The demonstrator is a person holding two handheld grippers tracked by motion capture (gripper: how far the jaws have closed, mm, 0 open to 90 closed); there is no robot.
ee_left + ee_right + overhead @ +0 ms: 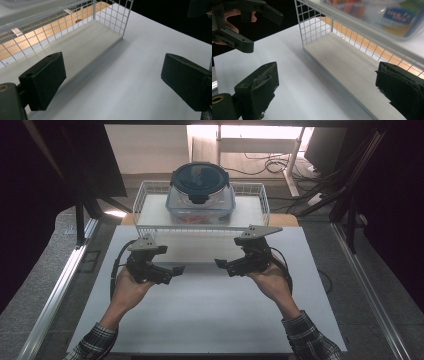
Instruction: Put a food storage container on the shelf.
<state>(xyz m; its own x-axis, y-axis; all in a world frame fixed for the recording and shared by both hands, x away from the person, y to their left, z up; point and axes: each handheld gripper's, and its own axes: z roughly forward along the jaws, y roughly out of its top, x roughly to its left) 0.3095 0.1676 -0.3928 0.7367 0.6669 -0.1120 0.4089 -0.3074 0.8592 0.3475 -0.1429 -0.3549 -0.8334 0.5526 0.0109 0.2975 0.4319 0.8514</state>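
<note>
**Both grippers wide and empty, poised before the wire basket**

The left gripper [176, 268] stands with its jaws wide apart and nothing between them; in the left gripper view its two black pads [42, 82] frame only bare white table [140, 75]. The right gripper [221, 264] is likewise spread wide and empty, its worn pads [258, 92] straddling open tabletop. The two point inward at each other, fingertips apart with a gap of bare table between, a mirrored stance that looks like the set-up for a two-handed grasp.

Just beyond the fingertips, on their far side, runs the near wall of the white wire basket [150, 200]. In the left gripper view the basket's corner [122, 25] sits ahead of the fingers and to the left of the gap; in the right gripper view the grid wall [312, 25] stands ahead and to the right, with the left gripper [247, 22] farther off at upper left. Neither gripper touches the wire.

Farther out, past that wall and well apart from either set of fingers, a clear food container [200, 205] with a dark clip-on lid [200, 177] rests on the basket's raised shelf. Being broad and smooth, it probably calls for a gripper on each side, which would explain the wide jaws.
</note>
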